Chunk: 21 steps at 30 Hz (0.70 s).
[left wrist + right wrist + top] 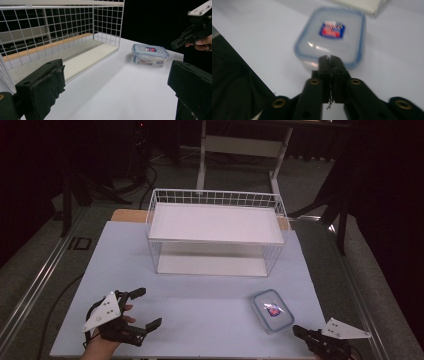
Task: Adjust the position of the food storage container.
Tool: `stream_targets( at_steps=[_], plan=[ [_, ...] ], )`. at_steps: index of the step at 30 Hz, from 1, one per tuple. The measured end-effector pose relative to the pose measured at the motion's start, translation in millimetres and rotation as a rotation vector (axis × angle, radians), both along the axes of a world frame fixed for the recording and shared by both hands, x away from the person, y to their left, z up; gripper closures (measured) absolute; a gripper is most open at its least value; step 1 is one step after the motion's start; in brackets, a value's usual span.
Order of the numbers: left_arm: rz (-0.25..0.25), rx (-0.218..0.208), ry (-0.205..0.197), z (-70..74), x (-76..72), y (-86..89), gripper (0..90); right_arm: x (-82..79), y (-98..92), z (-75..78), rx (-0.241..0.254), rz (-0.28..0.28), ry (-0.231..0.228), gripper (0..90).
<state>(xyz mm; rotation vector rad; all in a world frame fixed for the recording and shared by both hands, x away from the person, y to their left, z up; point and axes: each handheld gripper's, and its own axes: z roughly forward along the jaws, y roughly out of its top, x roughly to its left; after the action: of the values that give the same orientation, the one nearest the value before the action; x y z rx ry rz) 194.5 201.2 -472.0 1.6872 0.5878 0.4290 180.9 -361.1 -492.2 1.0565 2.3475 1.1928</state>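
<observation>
A clear plastic food box (272,310) with a blue-rimmed lid and a red-and-blue label lies flat on the table's right front. My right gripper (299,331) is just behind its near corner, low at the table's front edge. In the right gripper view the box (332,37) is straight ahead and the shut right gripper (329,59) has nothing between its tips, which are at the box's near side. My left gripper (148,308) is open at the left front, jaws wide apart and empty. The left gripper view has the box (149,55) across the table and the right gripper (192,32) beyond it.
A white wire rack (215,227) with an upper shelf and a lower board stands at the table's middle back, its open front facing me. The pale table top (200,320) lies between the two grippers. Dark floor, cables and a desk frame (240,150) lie beyond.
</observation>
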Motion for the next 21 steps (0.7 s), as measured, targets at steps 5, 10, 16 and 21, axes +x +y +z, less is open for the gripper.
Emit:
stream_targets(
  at_steps=[5,10,16,21],
  plan=[
    [-0.004,-0.001,0.002,-0.5,1.1,-1.1,2.0,5.8,-5.2,-8.7,-0.038,-0.017,0.028,89.9],
    [-0.008,0.004,0.003,-0.6,1.5,-2.1,2.0,13.7,-2.1,-17.7,-0.075,-0.018,0.062,89.9],
    [-0.008,0.002,0.006,-0.9,2.2,-2.1,2.0,26.3,1.5,-22.9,-0.082,-0.036,0.072,89.9],
    [-0.008,0.003,0.007,-1.1,2.2,-2.3,2.0,37.6,7.5,-24.4,-0.072,-0.037,0.066,89.9]
  ],
)
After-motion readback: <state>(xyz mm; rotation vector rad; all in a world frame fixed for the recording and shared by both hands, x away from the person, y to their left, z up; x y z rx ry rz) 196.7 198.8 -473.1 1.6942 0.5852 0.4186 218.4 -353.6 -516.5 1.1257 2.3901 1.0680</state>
